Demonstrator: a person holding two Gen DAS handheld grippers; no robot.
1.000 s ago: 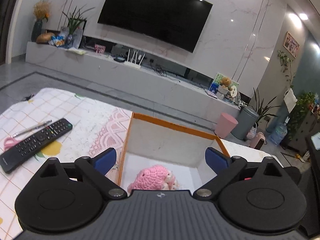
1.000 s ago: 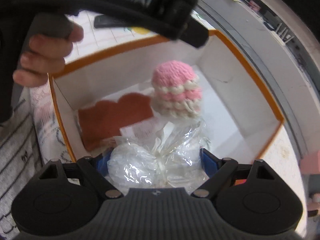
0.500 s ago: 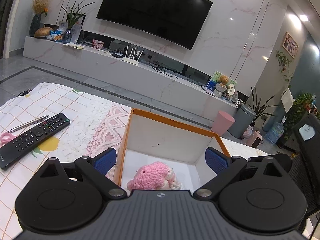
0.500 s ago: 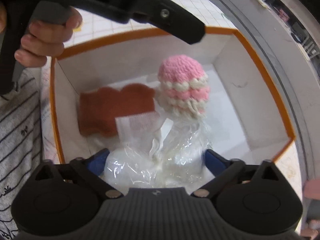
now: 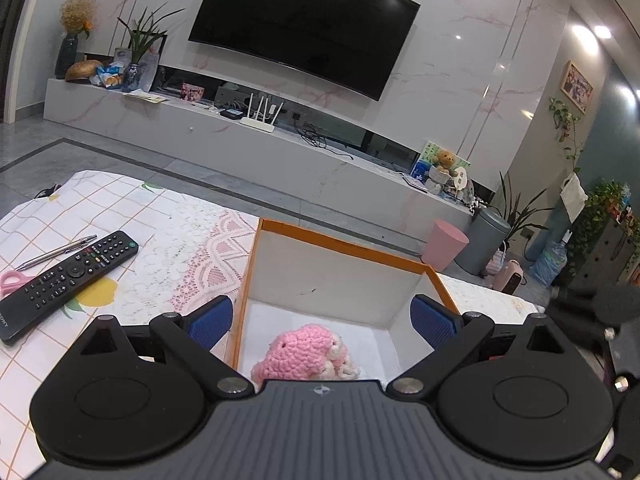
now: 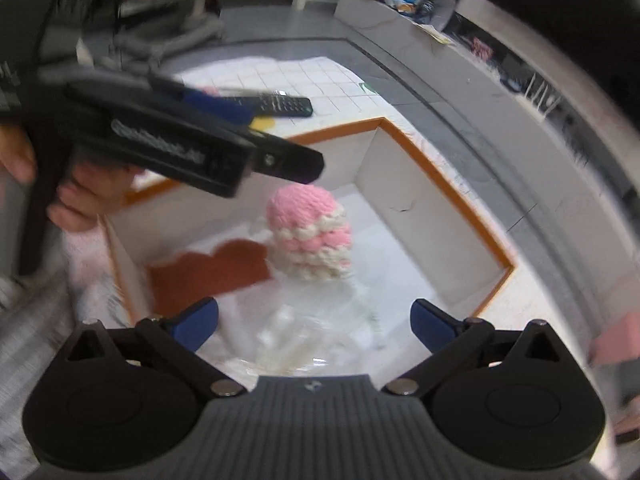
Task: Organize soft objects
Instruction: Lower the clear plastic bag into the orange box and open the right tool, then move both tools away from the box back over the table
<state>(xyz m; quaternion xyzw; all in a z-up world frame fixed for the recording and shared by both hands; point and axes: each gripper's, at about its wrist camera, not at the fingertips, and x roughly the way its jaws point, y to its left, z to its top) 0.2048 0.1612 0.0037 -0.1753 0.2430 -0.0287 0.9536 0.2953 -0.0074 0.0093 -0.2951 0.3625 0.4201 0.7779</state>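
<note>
Since the earlier frames the right gripper (image 6: pixel 314 320) has lifted away from the clear plastic bag (image 6: pixel 296 332), which now lies loose on the floor of the orange-rimmed box (image 6: pixel 448 184) below the wide-spread jaws, with nothing pressed between the pads. They are easing slightly inward from their widest. The pink-and-cream crocheted toy (image 6: pixel 310 238) stands just beyond the bag, and a brown felt piece (image 6: pixel 212 272) lies beside it against the near wall. The left gripper (image 5: pixel 320 320) hangs over the box's near edge, jaws wide and empty — it has not moved.

Several risks remain. The bag is slick and crinkly, so it may spring up or cling to a pad as the right gripper withdraws. The left gripper sits low across the box — a careless swing of either tool could knock them together or tip the upright toy.
</note>
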